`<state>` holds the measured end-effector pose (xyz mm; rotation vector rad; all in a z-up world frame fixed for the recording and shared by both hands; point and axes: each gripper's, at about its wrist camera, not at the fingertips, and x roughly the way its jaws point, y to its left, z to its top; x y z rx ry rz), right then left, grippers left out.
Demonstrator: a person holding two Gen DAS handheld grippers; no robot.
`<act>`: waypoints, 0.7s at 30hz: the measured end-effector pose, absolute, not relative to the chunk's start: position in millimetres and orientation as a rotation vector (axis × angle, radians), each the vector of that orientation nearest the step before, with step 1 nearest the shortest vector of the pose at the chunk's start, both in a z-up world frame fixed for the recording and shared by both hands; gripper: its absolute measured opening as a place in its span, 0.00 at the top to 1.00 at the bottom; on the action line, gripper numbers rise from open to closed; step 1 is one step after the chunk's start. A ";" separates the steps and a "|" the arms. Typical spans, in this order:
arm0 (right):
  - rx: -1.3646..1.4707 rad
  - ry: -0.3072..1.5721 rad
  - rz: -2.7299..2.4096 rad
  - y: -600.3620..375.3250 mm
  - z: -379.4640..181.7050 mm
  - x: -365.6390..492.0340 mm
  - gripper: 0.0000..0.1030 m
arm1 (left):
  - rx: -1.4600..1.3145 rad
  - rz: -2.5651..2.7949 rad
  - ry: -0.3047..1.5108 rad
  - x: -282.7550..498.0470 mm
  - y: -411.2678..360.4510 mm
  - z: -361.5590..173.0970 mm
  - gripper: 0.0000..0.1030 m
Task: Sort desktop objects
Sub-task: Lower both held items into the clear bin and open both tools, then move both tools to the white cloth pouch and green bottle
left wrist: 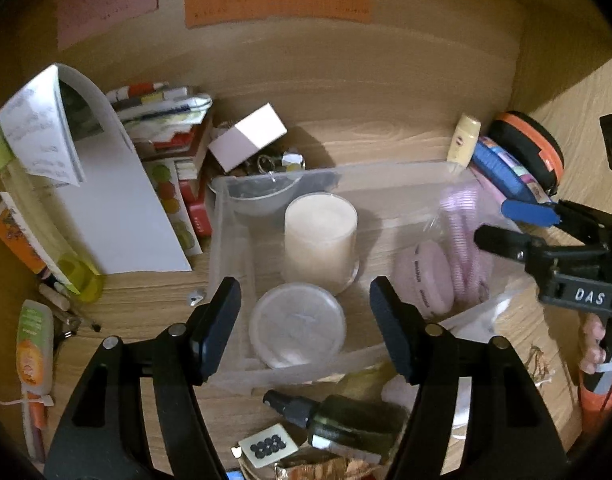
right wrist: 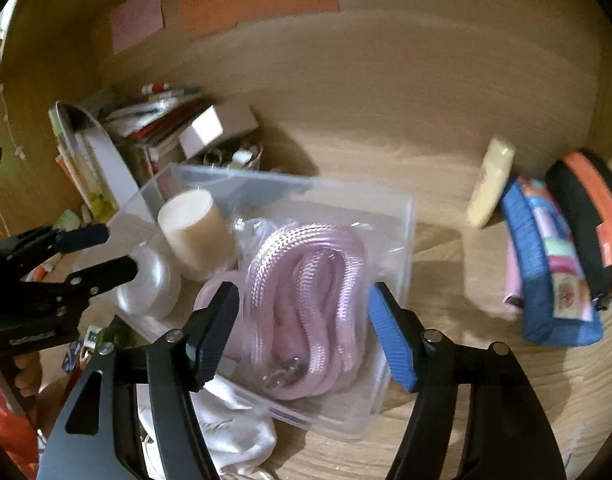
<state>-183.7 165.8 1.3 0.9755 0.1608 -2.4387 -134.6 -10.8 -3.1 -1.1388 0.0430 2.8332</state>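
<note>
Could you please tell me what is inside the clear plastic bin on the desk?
The clear plastic bin holds a cream candle, a round lidded tub, a pink round case and a bagged pink rope. Whatever lies under the rope is hidden.

Left gripper (left wrist: 306,328) and right gripper (right wrist: 303,332) tilted downward side by side, fingers apart, gripping nothing.

"das" label on right tool (left wrist: 490,222); wall notes perhaps handwritten, unreadable.
</note>
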 end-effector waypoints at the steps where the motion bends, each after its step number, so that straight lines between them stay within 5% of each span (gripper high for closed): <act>1: 0.948 0.151 -2.458 168.4 5.3 -181.6 0.31 | -1.137 2.855 0.027 -131.7 -11.7 -0.1 0.31; 4: 0.896 0.130 -2.487 174.0 15.0 -177.3 0.23 | -1.110 2.856 0.012 -122.7 -14.4 9.1 0.28; 21: 0.854 0.081 -2.463 182.3 41.2 -133.4 0.14 | -1.127 2.909 -0.003 -73.9 -44.4 10.7 0.20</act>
